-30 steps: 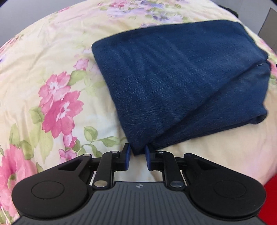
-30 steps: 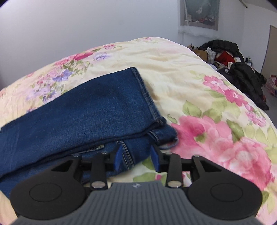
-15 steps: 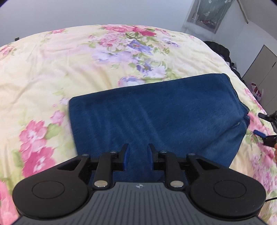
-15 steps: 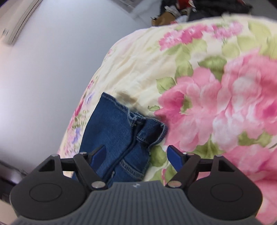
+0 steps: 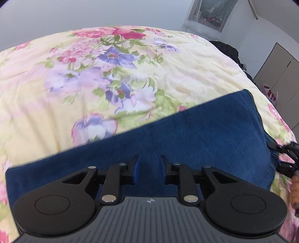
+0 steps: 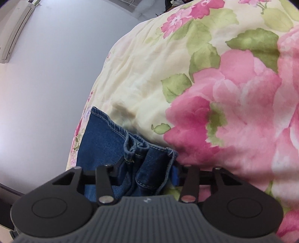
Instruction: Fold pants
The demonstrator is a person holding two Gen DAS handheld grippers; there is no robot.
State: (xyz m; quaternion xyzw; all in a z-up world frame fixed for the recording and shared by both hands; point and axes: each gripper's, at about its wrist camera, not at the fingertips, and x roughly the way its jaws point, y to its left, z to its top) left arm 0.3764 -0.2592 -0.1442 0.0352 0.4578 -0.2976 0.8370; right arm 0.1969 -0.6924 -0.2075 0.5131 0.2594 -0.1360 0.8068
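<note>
Folded blue jeans (image 5: 196, 142) lie on a floral bedspread. In the left wrist view my left gripper (image 5: 148, 170) hovers over the folded denim, its jaws a little apart with nothing between them. In the right wrist view my right gripper (image 6: 145, 172) is wide open around the bunched waistband end of the jeans (image 6: 147, 158), which fills the gap between the fingers. The right gripper also shows at the right edge of the left wrist view (image 5: 286, 158), at the jeans' right end.
The cream bedspread (image 5: 93, 84) with pink and purple flowers spreads all around. A white wall and a window (image 5: 209, 15) lie beyond the bed. Dark clothes (image 5: 228, 50) and a grey cabinet (image 5: 280, 74) stand at the far right. An air conditioner (image 6: 13, 28) hangs high on the wall.
My left gripper let go of the jeans' near edge and moved forward over the fold. My right gripper opened wide, tilted, and moved onto the waistband end.
</note>
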